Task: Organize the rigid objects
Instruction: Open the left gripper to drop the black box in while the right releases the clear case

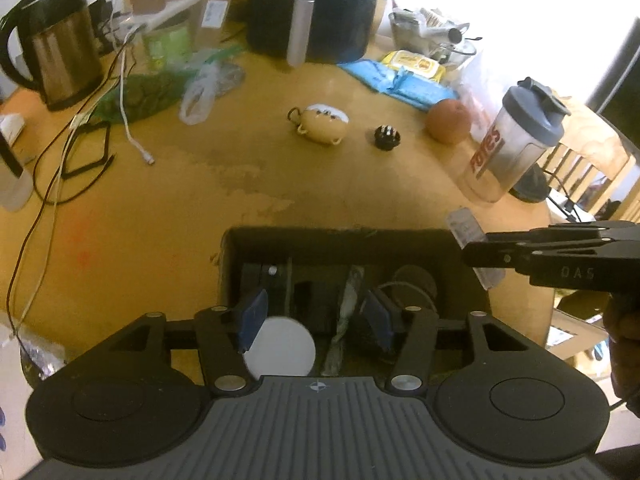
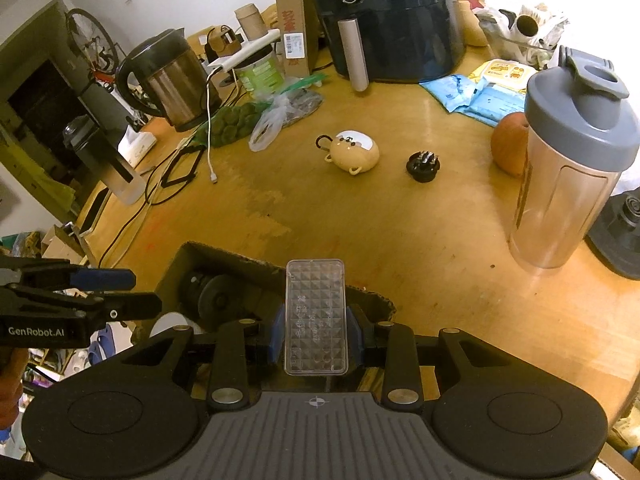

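Nearest, the right tool (image 2: 315, 334) is pinching a clear, stud-patterned plastic case (image 2: 315, 316) between its blue pads, holding it upright above the near edge of a dark cardboard box (image 2: 372, 298). The left tool (image 1: 316, 320) is hanging spread over the same box (image 1: 344, 240) with nothing between its fingers. The box is sitting at the near edge of the worktop (image 1: 360, 200), and inside it a white round disc (image 1: 286, 346), a pale folded strip (image 1: 344, 320), a coiled cable (image 1: 408, 288) and some dark blocks are lying; in the right view a black wheel-like piece (image 2: 212, 300) is showing too. The risk, as I judge it, is the smooth case slipping or twisting in the pads, or catching the box wall on the way down, since the grip is covering only its lower sides; the two tools are also crowding one opening and could knock each other. Farther out, a bear-faced case (image 2: 354, 152) and a small black adapter (image 2: 423, 166) are waiting loose on the worktop, with a shaker bottle (image 2: 572, 168) beside an orange fruit (image 2: 510, 144), and a kettle (image 2: 168, 84) and air fryer (image 2: 392, 20) at the back.
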Tool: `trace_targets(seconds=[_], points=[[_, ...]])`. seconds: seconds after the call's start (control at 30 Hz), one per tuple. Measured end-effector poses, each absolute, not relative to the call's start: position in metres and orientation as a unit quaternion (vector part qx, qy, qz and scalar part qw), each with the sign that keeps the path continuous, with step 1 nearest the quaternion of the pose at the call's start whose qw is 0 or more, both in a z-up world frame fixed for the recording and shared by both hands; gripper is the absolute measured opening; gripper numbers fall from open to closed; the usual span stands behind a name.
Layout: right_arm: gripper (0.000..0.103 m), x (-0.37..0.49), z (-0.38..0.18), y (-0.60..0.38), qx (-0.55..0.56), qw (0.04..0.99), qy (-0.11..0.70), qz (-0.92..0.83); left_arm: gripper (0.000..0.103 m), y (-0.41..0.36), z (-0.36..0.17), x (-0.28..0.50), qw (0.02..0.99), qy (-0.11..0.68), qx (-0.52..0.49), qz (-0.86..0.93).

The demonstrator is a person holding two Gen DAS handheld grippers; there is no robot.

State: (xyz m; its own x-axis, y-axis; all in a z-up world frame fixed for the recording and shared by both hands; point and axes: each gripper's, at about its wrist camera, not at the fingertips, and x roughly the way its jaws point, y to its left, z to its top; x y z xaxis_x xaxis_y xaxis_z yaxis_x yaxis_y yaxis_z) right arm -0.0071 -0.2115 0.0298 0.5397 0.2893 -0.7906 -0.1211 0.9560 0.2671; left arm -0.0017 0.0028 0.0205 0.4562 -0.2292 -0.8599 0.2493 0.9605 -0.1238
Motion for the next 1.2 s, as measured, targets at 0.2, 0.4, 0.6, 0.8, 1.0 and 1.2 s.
trace_targets(seconds=[0.2,0.4,0.6,0.8,1.0,1.2], points=[[0.036,-0.007,0.029,-0.206,0.084,0.871,0.467,0.130,0.054,0.007,0.017,-0.012,0.850,0.514,0.012,-0.111],[0.036,-0.005,0.034,-0.197,0.074,0.872,0.461,0.148,0.054,0.011,0.019,-0.021,0.853,0.513,0.006,-0.096],[0.036,0.000,0.042,-0.186,0.061,0.873,0.454,0.167,0.054,0.018,0.022,-0.028,0.855,0.511,-0.002,-0.082],[0.036,0.008,0.044,-0.172,0.048,0.871,0.452,0.186,0.054,0.025,0.025,-0.034,0.859,0.508,-0.005,-0.067],[0.097,0.011,0.035,-0.156,0.015,0.871,0.461,0.173,0.054,0.032,0.022,-0.032,0.857,0.512,-0.011,-0.058],[0.103,0.011,0.029,-0.159,0.020,0.866,0.472,0.163,0.054,0.030,0.019,-0.023,0.855,0.515,-0.005,-0.065]])
